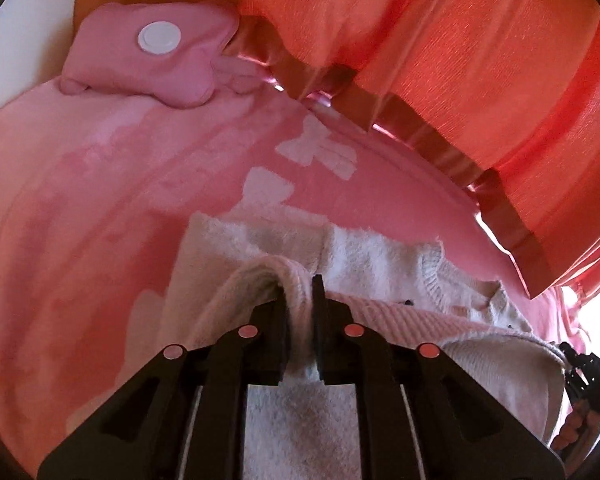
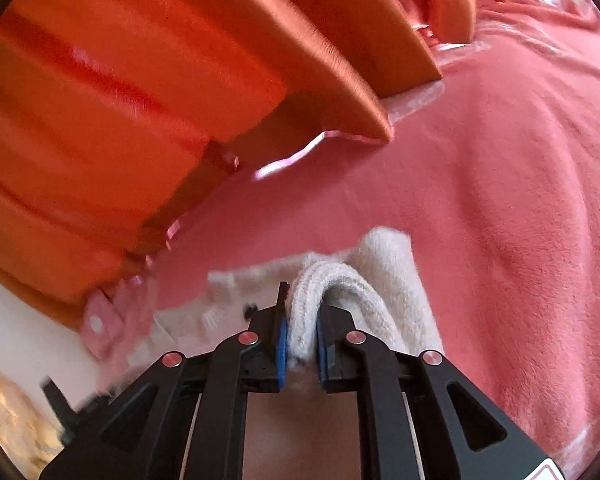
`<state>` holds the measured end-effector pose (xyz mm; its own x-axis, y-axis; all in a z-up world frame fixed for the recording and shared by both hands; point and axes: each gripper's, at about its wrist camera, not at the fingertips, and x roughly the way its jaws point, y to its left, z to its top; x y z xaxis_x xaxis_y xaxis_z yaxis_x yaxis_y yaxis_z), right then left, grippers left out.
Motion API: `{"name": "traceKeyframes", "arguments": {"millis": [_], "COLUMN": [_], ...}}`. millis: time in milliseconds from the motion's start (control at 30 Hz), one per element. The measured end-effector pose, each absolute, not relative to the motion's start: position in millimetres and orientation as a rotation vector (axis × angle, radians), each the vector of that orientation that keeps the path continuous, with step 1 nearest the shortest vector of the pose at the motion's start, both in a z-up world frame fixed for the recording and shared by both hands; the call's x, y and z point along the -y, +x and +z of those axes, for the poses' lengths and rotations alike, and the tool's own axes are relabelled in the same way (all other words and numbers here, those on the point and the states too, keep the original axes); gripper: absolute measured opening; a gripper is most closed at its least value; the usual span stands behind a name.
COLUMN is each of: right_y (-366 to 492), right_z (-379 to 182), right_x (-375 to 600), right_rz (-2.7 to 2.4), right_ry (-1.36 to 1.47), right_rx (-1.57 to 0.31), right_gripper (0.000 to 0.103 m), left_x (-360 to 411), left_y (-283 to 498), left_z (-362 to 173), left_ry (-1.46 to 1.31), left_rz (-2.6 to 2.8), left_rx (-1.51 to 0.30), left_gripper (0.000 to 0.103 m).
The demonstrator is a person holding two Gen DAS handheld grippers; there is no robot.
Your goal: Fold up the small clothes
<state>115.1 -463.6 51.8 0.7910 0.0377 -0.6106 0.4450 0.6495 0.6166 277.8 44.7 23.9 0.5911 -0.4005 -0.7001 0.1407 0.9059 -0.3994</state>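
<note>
While one pink blanket (image 1: 80, 208) lies beneath, two grippers' jaws each clench one white knit garment (image 1: 260, 248).

We hold our left gripper (image 1: 300, 300) tipped downward, its two black fingers (image 1: 274, 332) squeezed onto a fold of white fluffy knit cloth (image 1: 300, 332) between them. Our right gripper (image 2: 303, 304) tips down too, its blue pads (image 2: 283, 344) pinching the same cloth.

Both wrist views look steeply down, close over the pink fleece blanket (image 1: 80, 200), probably sharing the cream knitted garment (image 2: 384, 276).
</note>
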Motion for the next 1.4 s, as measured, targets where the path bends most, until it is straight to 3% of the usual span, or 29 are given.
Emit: {"name": "traceKeyframes", "arguments": {"millis": [67, 133, 200, 233, 267, 300, 367, 467, 600, 767, 900, 1033, 1067, 1100, 1133, 1167, 1233, 1267, 1367, 1400], "right_y": [111, 108, 109, 109, 108, 106, 95, 90, 106, 133, 143, 149, 150, 151, 152, 152, 146, 138, 127, 131], "right_z": [61, 67, 68, 67, 67, 69, 79, 88, 74, 49, 39, 26, 24, 24, 25, 27, 43, 61, 82, 74], "right_x": [463, 459, 456, 456, 457, 459, 464, 469, 461, 439, 429, 436, 437, 438, 438, 437, 437, 435, 439, 443], "right_rz": [-0.238, -0.232, -0.220, -0.220, -0.211, -0.219, -0.236, -0.308, -0.370, -0.311, -0.314, -0.320, -0.315, -0.302, -0.283, -0.262, -0.218, -0.183, -0.185, -0.234], "right_ry": [0.843, 0.813, 0.797, 0.804, 0.820, 0.822, 0.820, 0.737, 0.599, 0.526, 0.458, 0.506, 0.519, 0.528, 0.541, 0.561, 0.595, 0.593, 0.559, 0.535], "right_rx": [-0.593, -0.576, -0.575, -0.573, -0.560, -0.535, -0.449, -0.461, -0.637, -0.810, -0.865, -0.905, -0.901, -0.895, -0.891, -0.873, -0.781, -0.685, -0.564, -0.610], "right_gripper": [0.011, 0.013, 0.020, 0.021, 0.026, 0.039, 0.055, 0.058, 0.059, 0.059, 0.059, 0.058, 0.051, 0.031, 0.018, 0.011, 0.009, 0.008, 0.007, 0.007], "left_x": [-44, -43, -42, -41, -42, -43, -45, -44, -32, -19, -19, -11, -11, -12, -12, -13, -14, -17, -24, -22], "left_y": [278, 278, 275, 274, 275, 277, 278, 279, 279, 271, 262, 281, 286, 288, 290, 293, 296, 297, 296, 295], "left_z": [31, 38, 43, 44, 44, 44, 43, 44, 40, 44, 55, 30, 27, 25, 24, 22, 19, 20, 34, 36], "left_ry": [-0.318, -0.307, -0.260, -0.229, -0.220, -0.226, -0.256, -0.254, -0.205, -0.142, -0.156, -0.126, -0.148, -0.165, -0.178, -0.185, -0.185, -0.204, -0.266, -0.236], "left_rz": [-0.344, -0.350, -0.284, -0.251, -0.244, -0.248, -0.255, -0.266, -0.287, -0.323, -0.399, -0.343, -0.345, -0.344, -0.349, -0.361, -0.356, -0.365, -0.376, -0.360], "left_rx": [-0.859, -0.827, -0.792, -0.772, -0.769, -0.778, -0.792, -0.800, -0.833, -0.832, -0.776, -0.886, -0.903, -0.914, -0.921, -0.933, -0.940, -0.934, -0.880, -0.863], "left_gripper": [0.014, 0.024, 0.054, 0.057, 0.057, 0.057, 0.058, 0.062, 0.081, 0.082, 0.092, 0.088, 0.083, 0.074, 0.068, 0.052, 0.020, 0.013, 0.012, 0.012]}}
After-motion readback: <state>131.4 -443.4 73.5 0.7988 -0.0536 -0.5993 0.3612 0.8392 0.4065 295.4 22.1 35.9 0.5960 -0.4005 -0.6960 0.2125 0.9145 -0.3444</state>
